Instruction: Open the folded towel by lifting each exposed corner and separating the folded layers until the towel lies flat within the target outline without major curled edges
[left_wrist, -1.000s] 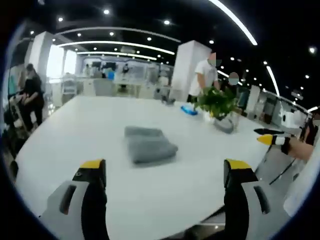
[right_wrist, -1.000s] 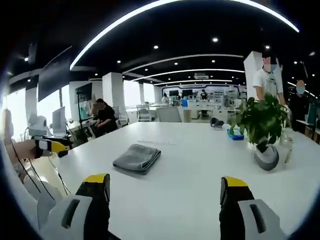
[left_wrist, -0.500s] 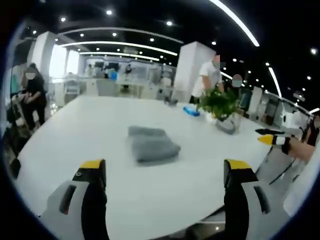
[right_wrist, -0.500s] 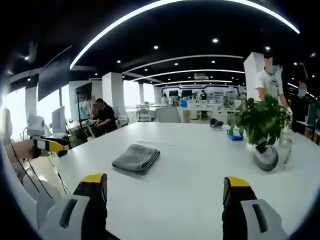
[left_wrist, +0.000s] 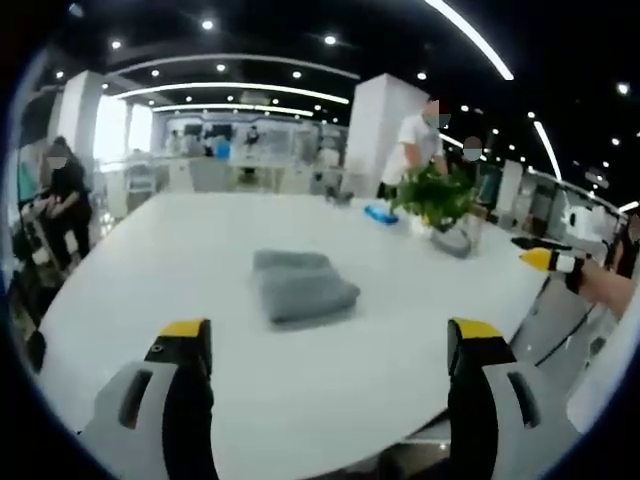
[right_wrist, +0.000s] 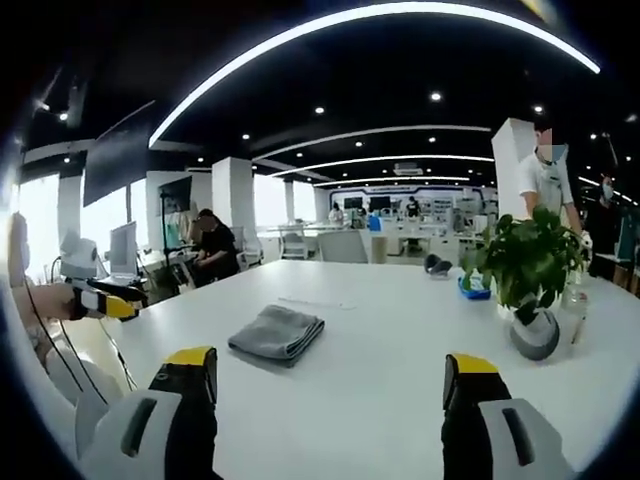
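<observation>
We see the left gripper (left_wrist: 330, 345) and right gripper (right_wrist: 330, 375) at the bottom of their frames, jaws spread wide, holding nothing. The grey folded towel (left_wrist: 298, 286) (right_wrist: 277, 333) lies mid-frame on the white bench (left_wrist: 150, 270) (right_wrist: 400, 320), left of a potted plant (right_wrist: 520, 262).

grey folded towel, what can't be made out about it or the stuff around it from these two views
- Folded grey cloth towel: how many layers it holds; both views see it from a distance, blurred.
- Target outline: no line can be told on the white table; too faint or too small.
- Blue object near the green potted plant: too small to identify.
- Left gripper: cut off by the right gripper view's edge.
</observation>
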